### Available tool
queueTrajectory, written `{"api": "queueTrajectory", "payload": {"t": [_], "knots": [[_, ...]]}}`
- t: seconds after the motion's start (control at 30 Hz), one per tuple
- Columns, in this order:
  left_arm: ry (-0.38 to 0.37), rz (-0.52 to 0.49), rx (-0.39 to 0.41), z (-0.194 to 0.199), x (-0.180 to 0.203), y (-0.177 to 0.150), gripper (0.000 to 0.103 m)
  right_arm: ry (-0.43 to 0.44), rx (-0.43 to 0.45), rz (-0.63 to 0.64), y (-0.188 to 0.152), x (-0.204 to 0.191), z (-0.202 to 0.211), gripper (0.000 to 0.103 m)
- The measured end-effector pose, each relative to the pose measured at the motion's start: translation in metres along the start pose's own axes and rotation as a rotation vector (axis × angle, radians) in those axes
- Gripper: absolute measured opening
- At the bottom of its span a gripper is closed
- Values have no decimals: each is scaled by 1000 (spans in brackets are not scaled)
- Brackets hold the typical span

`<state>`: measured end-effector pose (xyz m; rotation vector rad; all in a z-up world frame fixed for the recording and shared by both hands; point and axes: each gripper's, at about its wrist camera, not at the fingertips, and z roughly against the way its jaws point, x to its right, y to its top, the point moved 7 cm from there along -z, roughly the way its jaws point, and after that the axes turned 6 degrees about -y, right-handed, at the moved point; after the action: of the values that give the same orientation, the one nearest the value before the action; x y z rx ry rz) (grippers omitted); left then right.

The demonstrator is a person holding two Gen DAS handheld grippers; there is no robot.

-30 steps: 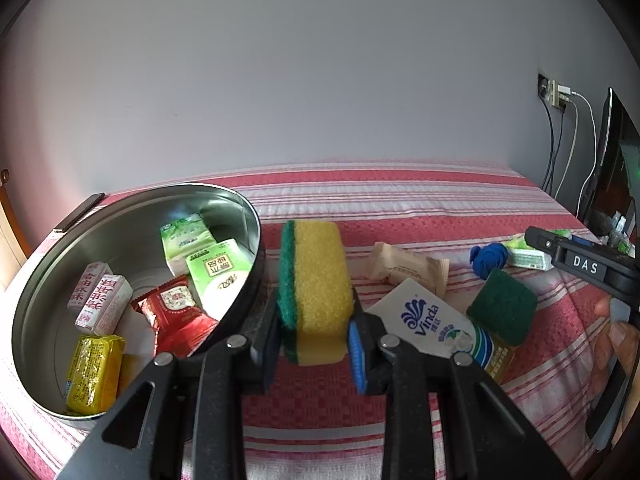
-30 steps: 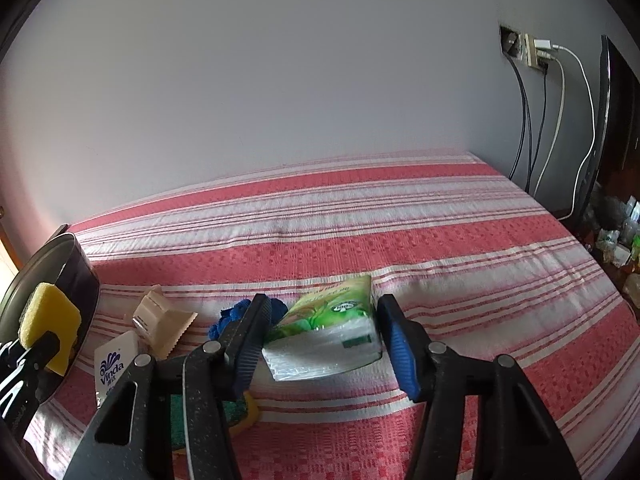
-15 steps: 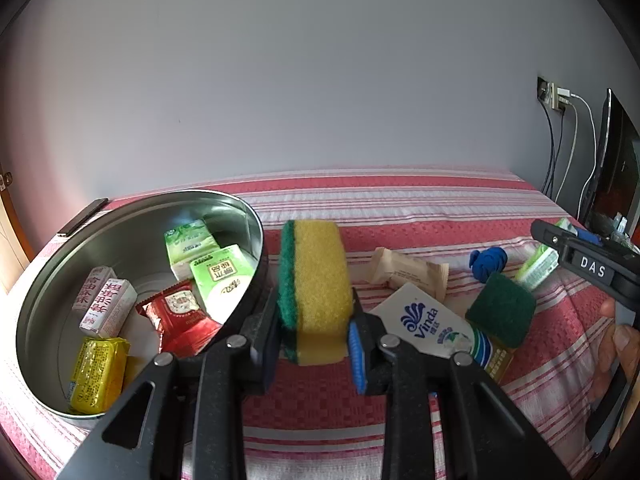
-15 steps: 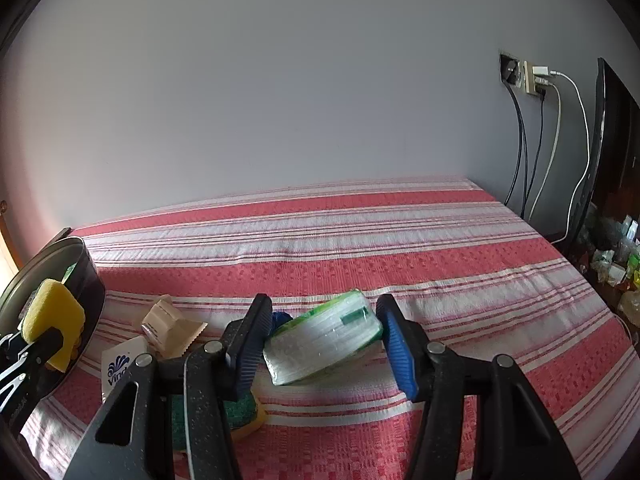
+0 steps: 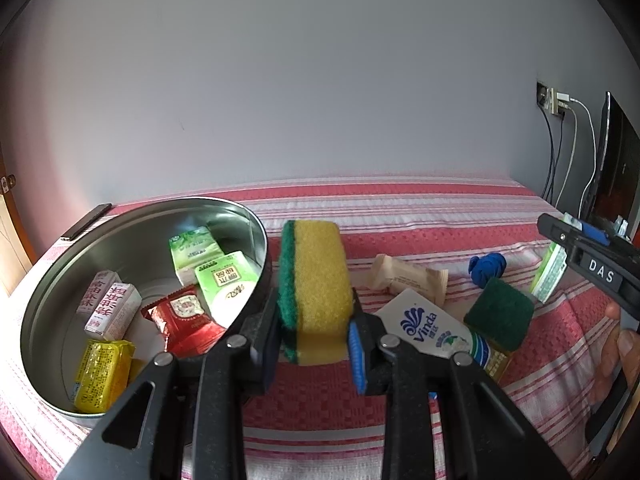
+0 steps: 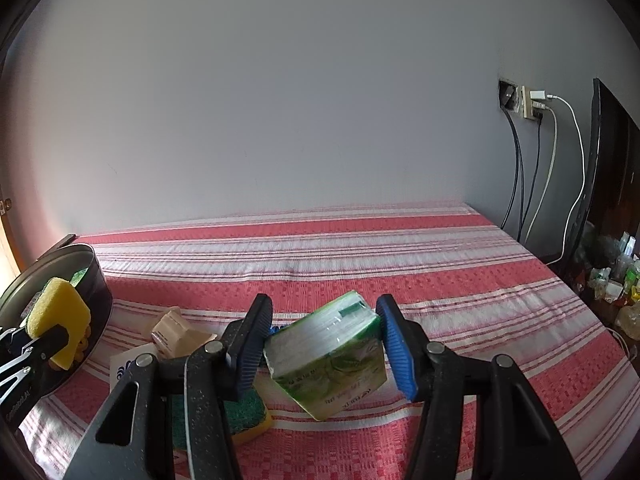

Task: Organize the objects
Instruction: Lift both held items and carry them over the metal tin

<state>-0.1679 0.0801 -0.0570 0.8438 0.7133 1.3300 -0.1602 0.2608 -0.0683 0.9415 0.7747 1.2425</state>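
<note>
Left gripper pinching sponge upright, right gripper — tissue pack tilted

Domestic room, most likely a bedroom or living room. Wide flat surface under a red-and-white striped cloth, pushed against a plain grey wall. Wall socket with charger and cables hanging down at right. Dark flat screen leaning nearby. Small bottles and clutter at the far right. Wooden frame edge at left.
</note>
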Motion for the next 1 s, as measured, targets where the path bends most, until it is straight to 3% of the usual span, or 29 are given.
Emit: {"api": "queueTrajectory", "payload": {"t": [0.67, 1.0], "knots": [[6, 4, 52, 9, -1, 3, 27, -8, 128, 26, 7, -4, 24, 57], [8, -4, 121, 23, 2, 6, 27, -12, 169, 33, 9, -7, 32, 57]]}}
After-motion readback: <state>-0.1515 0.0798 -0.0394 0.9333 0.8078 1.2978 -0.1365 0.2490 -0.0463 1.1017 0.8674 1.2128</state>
